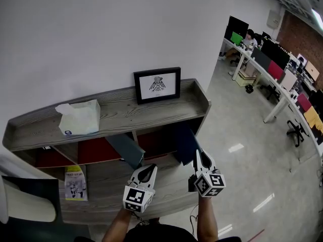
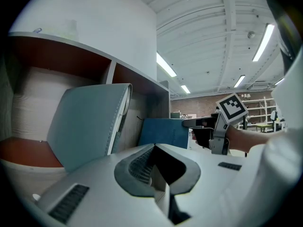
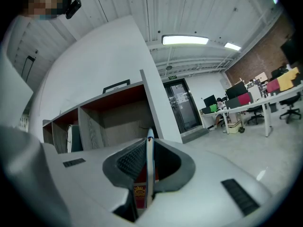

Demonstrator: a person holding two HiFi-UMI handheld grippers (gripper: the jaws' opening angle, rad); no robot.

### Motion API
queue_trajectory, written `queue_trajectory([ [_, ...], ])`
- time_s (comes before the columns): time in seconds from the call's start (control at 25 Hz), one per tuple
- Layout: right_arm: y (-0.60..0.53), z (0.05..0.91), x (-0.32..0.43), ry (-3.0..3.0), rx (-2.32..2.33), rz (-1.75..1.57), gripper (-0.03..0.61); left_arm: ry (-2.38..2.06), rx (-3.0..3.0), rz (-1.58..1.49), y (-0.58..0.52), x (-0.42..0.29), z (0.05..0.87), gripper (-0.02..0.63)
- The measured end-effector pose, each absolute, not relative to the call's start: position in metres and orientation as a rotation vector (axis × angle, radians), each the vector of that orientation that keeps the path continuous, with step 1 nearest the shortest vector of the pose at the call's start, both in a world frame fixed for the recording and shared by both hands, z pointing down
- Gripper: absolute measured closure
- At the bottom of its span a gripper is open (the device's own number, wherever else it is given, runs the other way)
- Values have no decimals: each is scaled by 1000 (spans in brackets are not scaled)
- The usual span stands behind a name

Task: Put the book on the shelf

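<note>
My right gripper [image 1: 197, 154] is shut on a thin dark blue book [image 1: 185, 144] and holds it upright at the mouth of the shelf's [image 1: 121, 110] right-hand compartment. In the right gripper view the book [image 3: 149, 164] shows edge-on between the jaws, with a red label low on it. The left gripper view has the blue book [image 2: 163, 132] and the right gripper [image 2: 201, 123] beyond it. A grey-teal book [image 1: 126, 149] leans tilted in the middle compartment, large in the left gripper view [image 2: 90, 122]. My left gripper [image 1: 149, 168] hangs just in front of it, shut and empty.
On the shelf's top stand a tissue box [image 1: 78, 117] and a framed picture [image 1: 157, 84]. A booklet [image 1: 75, 183] lies on the lower board at the left. A chair [image 1: 28, 200] is at the bottom left. Desks with monitors [image 1: 272, 59] run along the right.
</note>
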State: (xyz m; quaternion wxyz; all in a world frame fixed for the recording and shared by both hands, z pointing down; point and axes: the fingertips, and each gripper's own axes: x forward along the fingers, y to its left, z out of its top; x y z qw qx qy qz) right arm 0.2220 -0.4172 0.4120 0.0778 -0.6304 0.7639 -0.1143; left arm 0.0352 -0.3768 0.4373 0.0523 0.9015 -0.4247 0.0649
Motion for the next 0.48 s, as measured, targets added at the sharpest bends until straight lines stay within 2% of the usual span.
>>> queue_trajectory([
  [0.48, -422, 415, 230, 2281, -1892, -331, 515, -1295, 2737, 215, -378, 42, 441, 607],
])
